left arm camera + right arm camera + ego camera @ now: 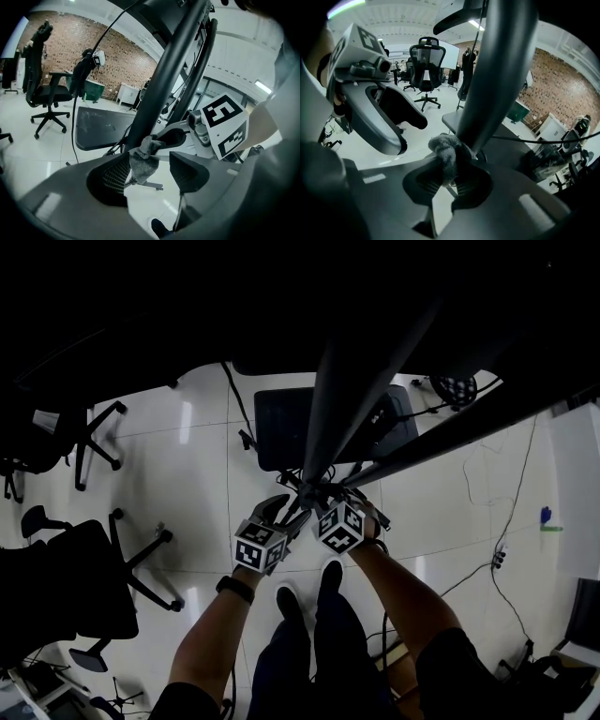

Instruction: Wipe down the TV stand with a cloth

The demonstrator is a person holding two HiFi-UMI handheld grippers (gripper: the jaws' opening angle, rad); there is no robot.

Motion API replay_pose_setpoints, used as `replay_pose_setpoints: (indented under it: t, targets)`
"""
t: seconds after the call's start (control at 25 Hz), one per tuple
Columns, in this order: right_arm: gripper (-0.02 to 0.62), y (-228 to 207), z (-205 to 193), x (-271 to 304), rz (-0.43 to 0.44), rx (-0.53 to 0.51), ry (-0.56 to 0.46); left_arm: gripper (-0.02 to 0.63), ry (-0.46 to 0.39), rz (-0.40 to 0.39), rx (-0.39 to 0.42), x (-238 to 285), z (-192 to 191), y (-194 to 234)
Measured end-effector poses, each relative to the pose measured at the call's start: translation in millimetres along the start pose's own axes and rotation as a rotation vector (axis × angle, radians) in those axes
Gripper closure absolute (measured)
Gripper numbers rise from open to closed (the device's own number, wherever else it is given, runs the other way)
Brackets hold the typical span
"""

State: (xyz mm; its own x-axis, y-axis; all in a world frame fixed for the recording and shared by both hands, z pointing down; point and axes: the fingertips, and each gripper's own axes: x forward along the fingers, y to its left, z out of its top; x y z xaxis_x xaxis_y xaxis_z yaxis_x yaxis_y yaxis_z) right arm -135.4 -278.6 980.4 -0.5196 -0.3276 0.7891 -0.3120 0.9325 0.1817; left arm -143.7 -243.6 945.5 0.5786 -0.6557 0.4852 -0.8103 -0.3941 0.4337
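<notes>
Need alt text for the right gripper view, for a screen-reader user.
The right gripper is shut on a fluffy grey cloth, holding it against the dark slanted pole of the TV stand. The left gripper, with its marker cube, sits close at upper left, and an office chair stands in the background.

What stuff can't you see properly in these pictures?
- Stand pole: its top is cut off by the upper edge in both gripper views and lost in darkness in the head view.
- Cloth: its lower part is hidden in the jaws of the right gripper; too dark to find in the head view.
</notes>
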Motion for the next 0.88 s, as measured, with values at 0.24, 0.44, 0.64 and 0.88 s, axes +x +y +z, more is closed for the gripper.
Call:
replay_pose_setpoints:
  t: [0.24,0.44,0.64,0.88]
  targets:
    - [0.56,-9.2,23.3,-54.6,-0.048,0.081,-0.086,0.313,-0.037,0.0,0.045,-26.5,28.6,-30.1]
    - [0.56,-10.4,64.2,-121.2,-0.102,0.086,-0.176,0.313,-0.09,-0.019,0.103,-64.9,60.4,-67.7]
    - [0.56,-15.8,100.3,-187.4,-0.142,0.113,-0.251,0.313,-0.138,-0.038,0.199,-102.3,93.3,-108.5]
    - [0.56,-23.4,144.1,-267.3,-0.228,0.117,-0.352,0.313,-0.222,-0.095,0.248,-151.8,146.4,-160.9]
